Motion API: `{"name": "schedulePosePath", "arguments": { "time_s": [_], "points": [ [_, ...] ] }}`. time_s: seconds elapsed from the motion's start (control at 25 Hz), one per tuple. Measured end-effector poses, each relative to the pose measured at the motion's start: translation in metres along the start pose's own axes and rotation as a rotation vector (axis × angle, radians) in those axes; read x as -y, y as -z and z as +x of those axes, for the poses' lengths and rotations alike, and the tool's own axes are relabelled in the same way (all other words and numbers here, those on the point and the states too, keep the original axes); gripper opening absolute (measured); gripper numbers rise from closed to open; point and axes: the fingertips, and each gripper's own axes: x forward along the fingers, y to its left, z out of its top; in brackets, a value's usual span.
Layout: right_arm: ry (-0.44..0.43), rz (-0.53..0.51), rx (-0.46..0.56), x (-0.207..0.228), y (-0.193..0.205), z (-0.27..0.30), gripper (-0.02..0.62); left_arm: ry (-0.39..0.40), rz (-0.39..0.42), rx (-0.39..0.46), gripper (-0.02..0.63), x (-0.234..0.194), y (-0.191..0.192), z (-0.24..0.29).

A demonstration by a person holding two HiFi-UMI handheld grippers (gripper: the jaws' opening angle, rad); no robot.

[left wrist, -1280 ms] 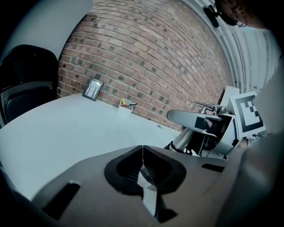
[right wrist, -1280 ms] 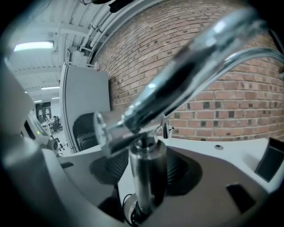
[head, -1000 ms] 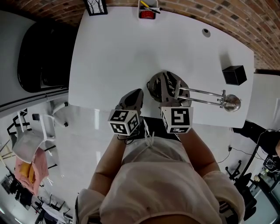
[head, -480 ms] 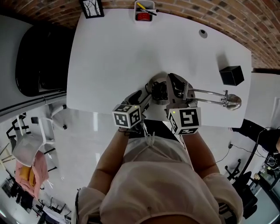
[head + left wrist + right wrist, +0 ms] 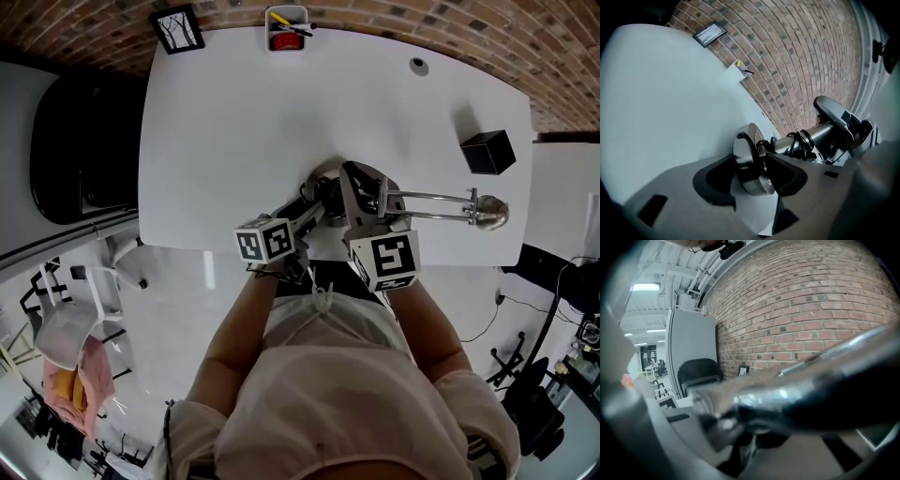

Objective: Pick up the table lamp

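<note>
From the head view, the table lamp (image 5: 441,208) lay on its side on the white table (image 5: 225,122), the right gripper (image 5: 364,195) clamped on it. A black box (image 5: 487,152) sat beyond the fingers to the right, and a pen holder (image 5: 287,19) with a yellow pen stood far ahead. The left gripper view showed the left gripper (image 5: 751,161), its jaws just opened, apart astride the lamp's round base (image 5: 746,143). The right gripper view showed blurred chrome across shut fingers, with a black chair (image 5: 696,373) beyond.
</note>
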Motion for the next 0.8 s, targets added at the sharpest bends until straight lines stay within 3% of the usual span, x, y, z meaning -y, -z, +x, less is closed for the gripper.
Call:
{"name": "schedulePosePath", "arguments": {
  "time_s": [0.2, 0.44, 0.8],
  "points": [
    [-0.001, 0.01, -0.013, -0.001, 0.002, 0.002, 0.037, -0.009, -0.045, -0.012, 0.199, -0.004, 0.002, -0.003],
    [0.016, 0.04, -0.003, 0.011, -0.003, 0.0, 0.034, 0.01, -0.029, -0.035, 0.195, 0.005, 0.001, -0.002],
    [0.06, 0.007, 0.059, 0.03, -0.067, -0.009, 0.031, 0.069, 0.037, 0.016, 0.195, 0.053, -0.049, -0.005]
  ]
}}
